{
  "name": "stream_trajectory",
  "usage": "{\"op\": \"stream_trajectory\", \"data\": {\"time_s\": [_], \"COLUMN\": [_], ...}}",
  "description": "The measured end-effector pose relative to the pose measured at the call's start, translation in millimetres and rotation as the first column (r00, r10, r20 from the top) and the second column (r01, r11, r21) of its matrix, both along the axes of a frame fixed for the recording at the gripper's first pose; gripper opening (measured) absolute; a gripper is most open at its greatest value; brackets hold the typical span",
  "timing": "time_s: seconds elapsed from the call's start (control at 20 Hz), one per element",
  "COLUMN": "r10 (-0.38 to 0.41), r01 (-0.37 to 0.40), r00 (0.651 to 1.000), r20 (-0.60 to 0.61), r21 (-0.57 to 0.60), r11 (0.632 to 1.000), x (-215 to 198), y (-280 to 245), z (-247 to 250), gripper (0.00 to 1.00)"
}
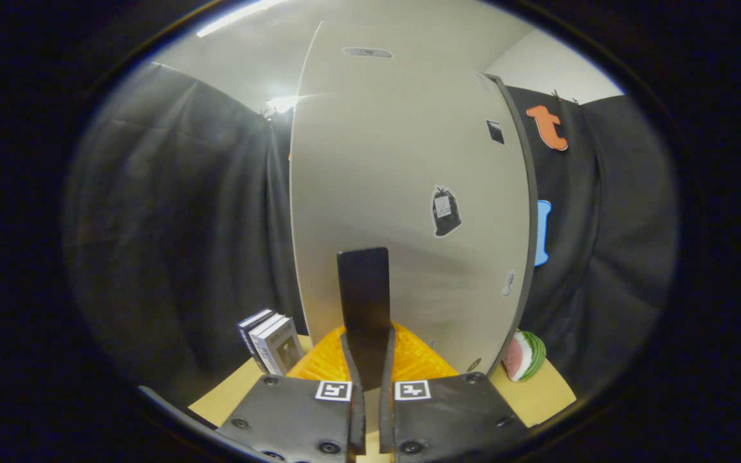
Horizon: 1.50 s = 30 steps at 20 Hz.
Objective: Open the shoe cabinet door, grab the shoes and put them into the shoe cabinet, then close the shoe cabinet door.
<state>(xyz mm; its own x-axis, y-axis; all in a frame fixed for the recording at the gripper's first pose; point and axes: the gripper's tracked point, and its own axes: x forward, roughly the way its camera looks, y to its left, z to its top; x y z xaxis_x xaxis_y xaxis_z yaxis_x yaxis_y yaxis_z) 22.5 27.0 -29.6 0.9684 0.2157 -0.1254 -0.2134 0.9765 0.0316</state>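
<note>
The shoe cabinet's pale door (402,193) rises straight ahead, close up, with a few small stickers on it and a dark edge along its right side. A dark flat upright handle (363,289) stands out from the door's lower part. My gripper (368,350) is shut on the base of this handle, with a finger pressed on each side. Just beyond the fingers, at the foot of the door, lies an orange ribbed thing (422,363); I cannot tell whether it is a shoe.
Left of the door a few books (271,344) stand on the wooden table (541,395). A toy watermelon slice (525,355) leans by the door's right edge. Black cloth hangs on both sides.
</note>
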Motion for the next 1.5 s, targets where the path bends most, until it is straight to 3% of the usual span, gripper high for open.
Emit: {"op": "stream_trajectory", "data": {"time_s": [0.2,1.5], "r10": [0.009,-0.199], "r01": [-0.009,0.201], "r00": [1.000,0.979], "r20": [0.011,0.036], "r21": [-0.016,-0.068], "r11": [1.000,0.977], "x": [-9,-18], "y": [-16,-98], "z": [2,6], "gripper": [0.10,0.06]}}
